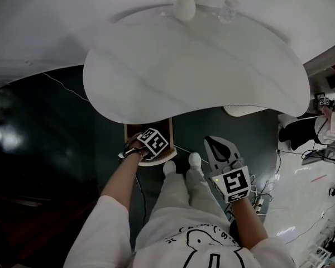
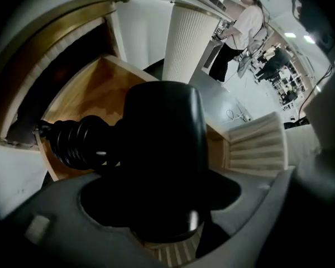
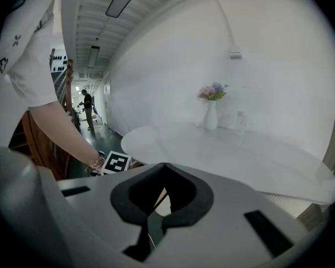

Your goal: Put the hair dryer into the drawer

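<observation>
The black hair dryer (image 2: 162, 144) fills the left gripper view, its ribbed cord collar (image 2: 78, 141) sticking out to the left. My left gripper (image 2: 167, 197) is shut on its body and points straight down over the open wooden drawer (image 2: 95, 88). In the head view the left gripper (image 1: 151, 149) hangs over the drawer (image 1: 127, 133), just under the table's near edge; the hair dryer is hidden there beneath the marker cube. My right gripper (image 1: 215, 144) is off to the right of the drawer, shut and empty, its jaws (image 3: 156, 219) tip to tip.
The white oval table (image 1: 201, 66) carries a vase (image 1: 185, 4) and a glass (image 1: 228, 10). Its ribbed pedestal (image 2: 187, 43) rises behind the drawer, and the drawer's ribbed white front (image 2: 257, 147) is at the right. My feet (image 1: 181, 165) stand beside the drawer. Cables (image 1: 262, 202) lie on the floor.
</observation>
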Demonstrator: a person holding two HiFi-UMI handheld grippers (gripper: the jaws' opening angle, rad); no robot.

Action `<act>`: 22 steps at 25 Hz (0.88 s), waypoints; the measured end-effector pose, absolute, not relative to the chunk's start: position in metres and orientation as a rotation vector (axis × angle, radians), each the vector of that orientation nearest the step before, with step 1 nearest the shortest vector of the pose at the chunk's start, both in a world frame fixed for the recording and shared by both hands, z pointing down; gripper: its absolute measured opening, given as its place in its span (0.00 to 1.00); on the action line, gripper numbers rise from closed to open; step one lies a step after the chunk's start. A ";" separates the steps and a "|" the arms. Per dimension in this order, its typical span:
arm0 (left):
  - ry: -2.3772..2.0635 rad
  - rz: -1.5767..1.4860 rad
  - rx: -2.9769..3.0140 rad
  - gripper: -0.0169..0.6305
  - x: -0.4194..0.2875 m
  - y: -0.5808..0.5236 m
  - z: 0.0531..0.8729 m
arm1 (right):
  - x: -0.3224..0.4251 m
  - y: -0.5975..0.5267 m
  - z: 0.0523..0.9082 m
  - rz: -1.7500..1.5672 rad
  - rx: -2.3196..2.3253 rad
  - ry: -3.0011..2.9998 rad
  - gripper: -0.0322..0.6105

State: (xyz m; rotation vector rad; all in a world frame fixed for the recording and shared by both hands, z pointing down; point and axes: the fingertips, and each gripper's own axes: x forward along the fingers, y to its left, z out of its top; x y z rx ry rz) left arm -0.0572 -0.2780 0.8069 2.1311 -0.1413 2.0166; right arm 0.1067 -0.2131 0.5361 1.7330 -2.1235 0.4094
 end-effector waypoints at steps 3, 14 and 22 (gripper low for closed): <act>-0.203 2.044 2.159 0.57 -0.057 -0.290 0.817 | 0.105 -0.211 0.542 0.422 1.726 -2.118 0.05; -0.186 2.018 2.155 0.57 -0.052 -0.301 0.853 | 0.103 -0.211 0.573 0.470 1.717 -2.092 0.05; -0.195 2.187 2.077 0.57 -0.065 -0.299 0.876 | 0.098 -0.209 0.580 0.498 1.712 -2.087 0.05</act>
